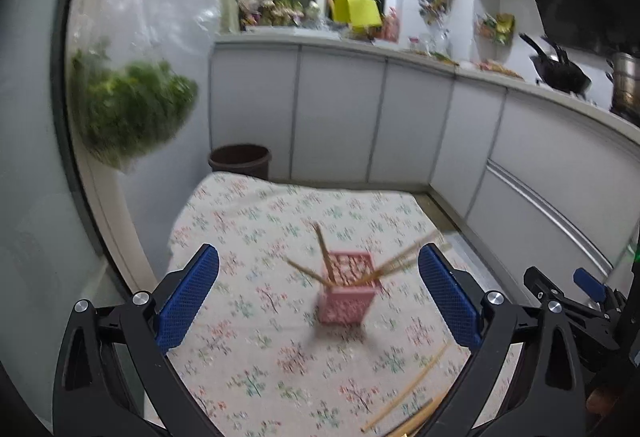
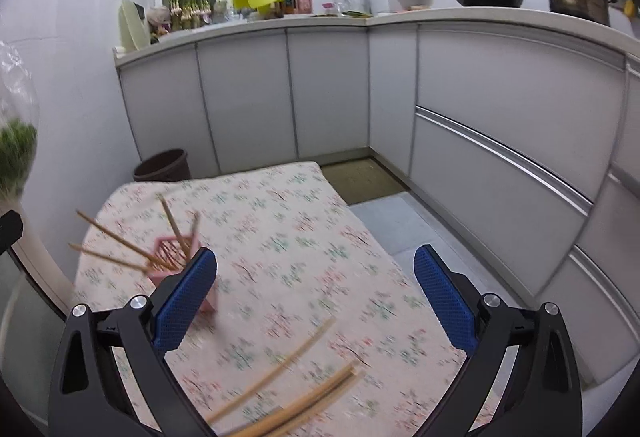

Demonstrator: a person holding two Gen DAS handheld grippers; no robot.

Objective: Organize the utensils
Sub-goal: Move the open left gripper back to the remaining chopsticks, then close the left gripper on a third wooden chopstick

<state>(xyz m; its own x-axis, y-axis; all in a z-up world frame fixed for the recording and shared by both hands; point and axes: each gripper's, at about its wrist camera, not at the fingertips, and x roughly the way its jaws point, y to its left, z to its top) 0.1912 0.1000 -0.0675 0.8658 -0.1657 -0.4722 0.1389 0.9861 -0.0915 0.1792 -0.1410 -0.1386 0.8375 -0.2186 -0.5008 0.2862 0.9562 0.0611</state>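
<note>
Chopsticks (image 2: 280,393) are lying loose on the floral tablecloth (image 2: 304,237) near its front edge, three or so side by side, just ahead of the right gripper (image 2: 316,301). Further chopsticks (image 1: 320,257) are already standing, splayed at angles, in the pink lattice holder (image 1: 346,293), which is sitting upright toward the middle of the cloth, left of the loose ones.

Both tools are empty. The left gripper (image 1: 320,305) is facing the holder with its jaws spread wide and nothing between them; the right gripper is likewise standing fully apart, pads clear of everything.

Judgement on the step in hand: the loose sticks are awaiting pickup. The right gripper is best placed; it should be descending with its pads straddling one stick across its length, near the middle, closing only once low enough to avoid skidding it over the cloth. The holder looks light and top-heavy, so the left gripper steadying its wall during insertion would be reducing the risk of tipping.

Both views are motion-blurred. No brand, label or legible writing is showing on any item.
</note>
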